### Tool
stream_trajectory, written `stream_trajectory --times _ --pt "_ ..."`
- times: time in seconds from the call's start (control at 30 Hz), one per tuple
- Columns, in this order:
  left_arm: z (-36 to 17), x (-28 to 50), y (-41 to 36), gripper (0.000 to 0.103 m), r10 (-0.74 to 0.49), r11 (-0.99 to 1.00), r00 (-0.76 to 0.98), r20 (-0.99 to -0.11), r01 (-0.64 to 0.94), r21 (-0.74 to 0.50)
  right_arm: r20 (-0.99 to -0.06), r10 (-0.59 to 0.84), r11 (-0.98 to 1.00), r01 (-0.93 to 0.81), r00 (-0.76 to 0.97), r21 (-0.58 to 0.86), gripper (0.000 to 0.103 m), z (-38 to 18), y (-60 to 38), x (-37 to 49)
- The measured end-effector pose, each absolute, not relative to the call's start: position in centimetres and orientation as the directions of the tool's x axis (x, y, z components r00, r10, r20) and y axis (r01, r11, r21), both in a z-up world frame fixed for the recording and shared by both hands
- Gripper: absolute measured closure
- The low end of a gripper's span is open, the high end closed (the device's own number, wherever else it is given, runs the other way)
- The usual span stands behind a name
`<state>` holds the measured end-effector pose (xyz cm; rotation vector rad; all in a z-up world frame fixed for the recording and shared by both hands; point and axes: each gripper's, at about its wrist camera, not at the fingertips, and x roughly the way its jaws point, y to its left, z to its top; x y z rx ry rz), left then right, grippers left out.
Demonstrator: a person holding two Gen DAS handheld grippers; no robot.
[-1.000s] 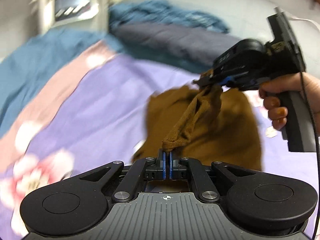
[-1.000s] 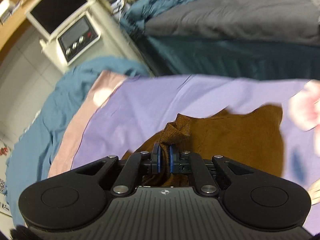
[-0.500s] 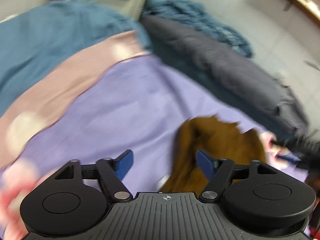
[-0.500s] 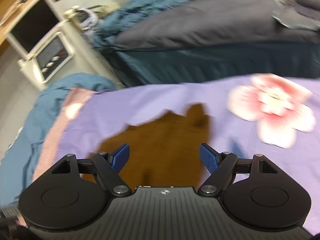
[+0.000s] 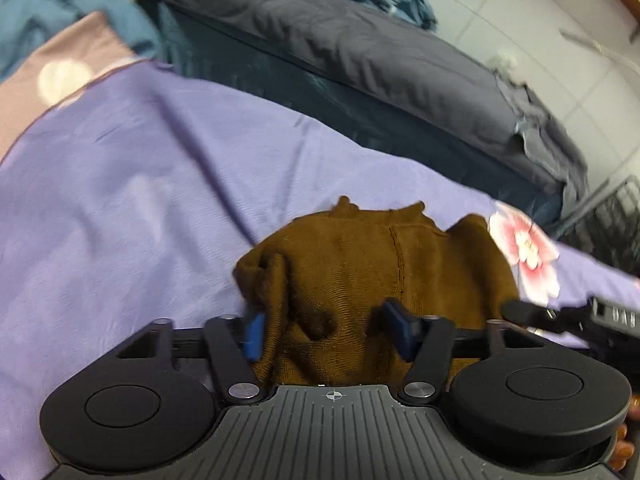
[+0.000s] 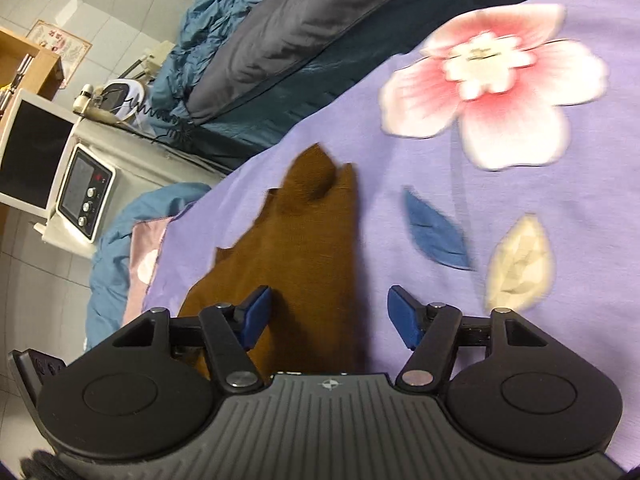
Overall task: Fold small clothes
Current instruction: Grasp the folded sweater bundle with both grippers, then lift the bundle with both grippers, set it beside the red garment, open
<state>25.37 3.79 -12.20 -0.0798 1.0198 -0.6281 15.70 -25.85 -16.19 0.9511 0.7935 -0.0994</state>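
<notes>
Left view first: at the far left, a teal blanket [image 5: 48, 8] and a pink border strip [image 5: 60, 76] run along the edge of the purple sheet [image 5: 120, 200]. Farther back lies a grey pillow [image 5: 360, 52]. The brown garment [image 5: 380, 272] sits bunched on the sheet near the middle, seam up, with a soft fold rising on its left side. The left gripper [image 5: 326, 334] hangs right over its near edge, jaws spread wide, nothing pinched; the left blue pad [image 5: 255, 334] sits beside that fold, though touch is hard to judge. A pink flower [image 5: 524, 252] is printed just right of the garment, and the other tool's dark body pokes in at the right edge.

Right view now: a white appliance [image 6: 76, 196] with knobs stands far left, off the bed. The garment [image 6: 304, 264] stretches away in a long strip, tapering to a point at the far end. The right gripper [image 6: 330, 316] hovers above its near right edge, jaws wide apart and holding nothing. To the right, a big flower [image 6: 492, 76], a blue leaf [image 6: 434, 236] and a cream leaf [image 6: 520, 264] show on the sheet.
</notes>
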Motion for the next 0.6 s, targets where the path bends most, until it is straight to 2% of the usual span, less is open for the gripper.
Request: stream_trajectory --times 0.07,0.1,0.13,0.17,0.27,0.47,0.6 --pt "-12.6 26.0 2.6 0.001 -0.497 0.828 0.375 -0.783 0.474 -0.299 -0.665 0.226 0.638 0.408 0.711 0.653 0.039 -15.9 -24.8 17.2" --pt "-12.6 26.0 2.4 0.004 -0.496 0.826 0.375 -0.783 0.482 -0.292 -0.685 0.195 0.666 0.418 0.702 0.618 0.047 -15.6 -24.2 17.9" --pt "-12.6 26.1 2.2 0.018 -0.5 0.821 0.368 -0.784 0.49 -0.293 -0.708 0.166 0.689 0.433 0.686 0.581 0.075 -15.4 -23.8 18.5" --pt "-12.6 26.0 2.2 0.023 -0.501 0.817 0.368 -0.783 0.5 -0.287 -0.721 0.153 0.7 0.44 0.676 0.562 0.085 -15.3 -23.4 18.7" --pt "-11.7 25.5 2.6 0.033 -0.513 0.806 0.373 -0.773 0.519 -0.285 -0.698 0.104 0.726 0.426 0.709 0.54 0.086 -13.5 -22.2 18.1" --pt "-8.0 23.2 2.0 0.035 -0.568 0.775 0.403 -0.718 0.555 -0.301 -0.658 -0.006 0.865 0.334 0.753 0.375 0.087 -7.6 -20.3 15.3" --pt "-4.7 21.4 -0.6 0.034 -0.611 0.748 0.415 -0.674 0.581 -0.319 -0.596 -0.058 0.887 0.316 0.801 0.338 0.087 -3.4 -21.4 12.8"
